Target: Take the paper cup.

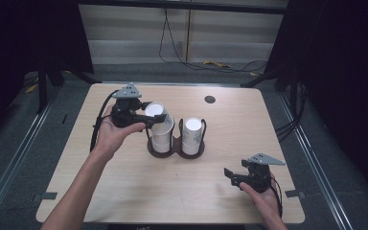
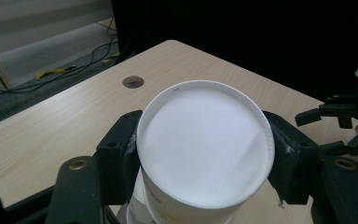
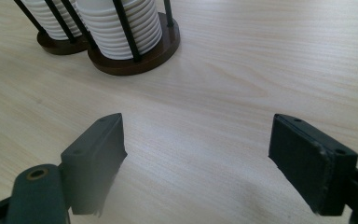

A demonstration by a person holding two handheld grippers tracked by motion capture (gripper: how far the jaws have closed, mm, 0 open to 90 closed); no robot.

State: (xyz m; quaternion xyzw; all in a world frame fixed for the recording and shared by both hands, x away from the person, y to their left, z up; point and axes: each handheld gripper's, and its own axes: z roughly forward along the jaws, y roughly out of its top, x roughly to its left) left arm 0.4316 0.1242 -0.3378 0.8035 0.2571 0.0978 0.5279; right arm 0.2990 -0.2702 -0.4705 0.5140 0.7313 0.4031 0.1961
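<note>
The left hand-held gripper (image 1: 149, 116) sits at about 11 o'clock on the tabletop (image 1: 124, 191) in the high view, clenched on a white paper cup (image 1: 156, 111) held bottom-up. In the left gripper view its 2 black jaws press against the cup (image 2: 205, 144) from either side, and the cup's flat round base faces the camera. The cup is tilted and rides over the top of the left stack of paper cups (image 1: 161, 136), which stands in a dark brown 2-post cup holder (image 1: 175, 152) near the middle of the tabletop. Whether the held cup touches the stack under it cannot be told.

The right stack of paper cups (image 1: 192, 135) stands just beside the left one, at its 3 o'clock, in the holder's other ring, framed by thin black rods.

The right hand-held gripper (image 1: 231, 176) rests at about 5 o'clock on the tabletop, well apart from the holder, with the person's hand (image 1: 263, 201) behind it. In the right gripper view its jaws stand wide apart, released, with bare wood grain between them, and the ribbed cup stacks (image 3: 121, 28) and holder base (image 3: 140, 63) lie toward 11 o'clock.

A small round grommet hole (image 1: 210, 99) sits in the tabletop at about 1 o'clock.
</note>
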